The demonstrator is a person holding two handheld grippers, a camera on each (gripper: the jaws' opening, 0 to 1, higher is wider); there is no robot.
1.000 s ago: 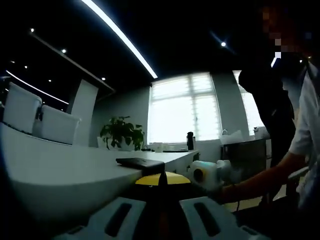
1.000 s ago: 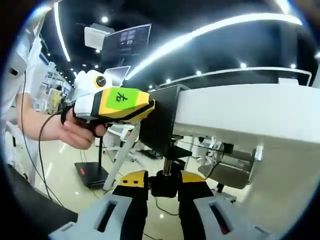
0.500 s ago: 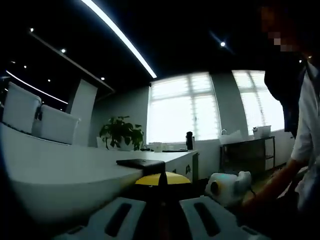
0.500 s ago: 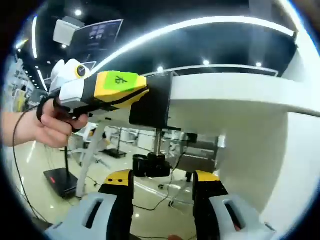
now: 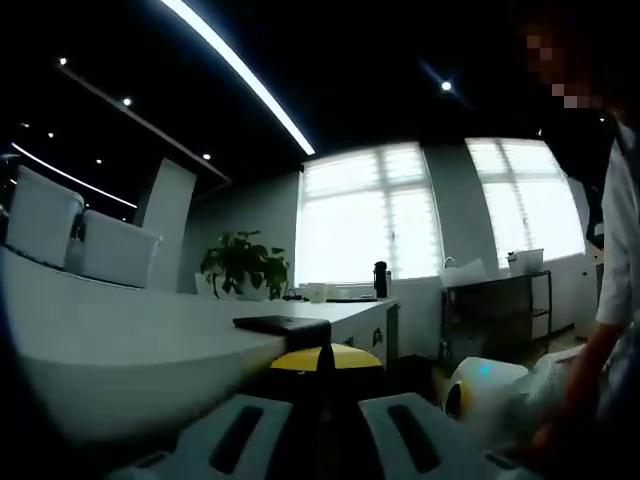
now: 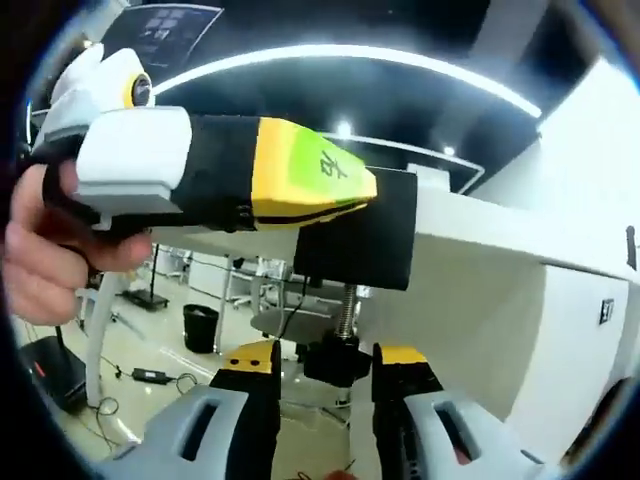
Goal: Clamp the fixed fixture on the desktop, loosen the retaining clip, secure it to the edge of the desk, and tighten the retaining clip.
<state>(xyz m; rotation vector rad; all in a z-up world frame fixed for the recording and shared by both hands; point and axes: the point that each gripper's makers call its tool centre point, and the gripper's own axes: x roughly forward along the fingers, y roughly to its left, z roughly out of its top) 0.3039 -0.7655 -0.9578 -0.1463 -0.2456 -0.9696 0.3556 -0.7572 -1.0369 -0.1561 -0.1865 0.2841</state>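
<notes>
The black clamp fixture [image 6: 365, 235] hangs on the edge of the white desk [image 6: 500, 250]; its top plate [image 5: 280, 325] lies flat on the desktop [image 5: 120, 340]. My left gripper [image 5: 325, 357] is shut on the fixture's body, and it reaches in from the left as a yellow and black body with a green label [image 6: 300, 180], held by a hand [image 6: 50, 260]. Below the fixture a threaded screw [image 6: 350, 305] ends in a black knob [image 6: 340, 360]. My right gripper [image 6: 328, 362] is shut on that knob, with its yellow-tipped jaws on either side.
A potted plant [image 5: 245, 265], a dark bottle [image 5: 380, 280] and bright windows [image 5: 370, 215] lie beyond the far end of the desk. White chair backs [image 5: 80, 235] stand at its left. Under the desk are table legs [image 6: 105, 310], a bin [image 6: 197, 325] and floor cables [image 6: 150, 375].
The right gripper opened and let go of the knob, then shut around it again from a closer, lower angle. The left gripper kept still on the fixture.
</notes>
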